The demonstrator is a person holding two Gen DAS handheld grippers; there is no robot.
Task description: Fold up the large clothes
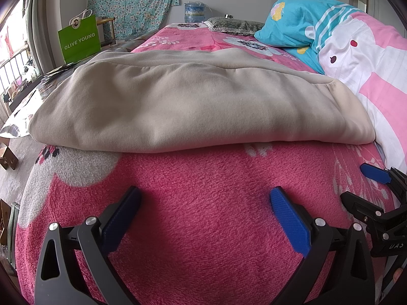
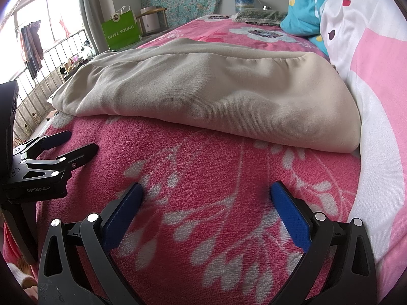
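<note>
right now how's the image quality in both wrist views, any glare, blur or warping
Left wrist view: strong fisheye bowing of the pink blanket, dark vignette in the corners, the window at far left blown out; the beige garment is sharp. Right wrist view: same warping, the window overexposed, soft shadow under the garment's near edge, the right claw in focus.

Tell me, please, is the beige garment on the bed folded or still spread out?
Folded. The beige garment lies as a compact, thick bundle with a rounded doubled near edge on the pink blanket; no sleeves show.
</note>
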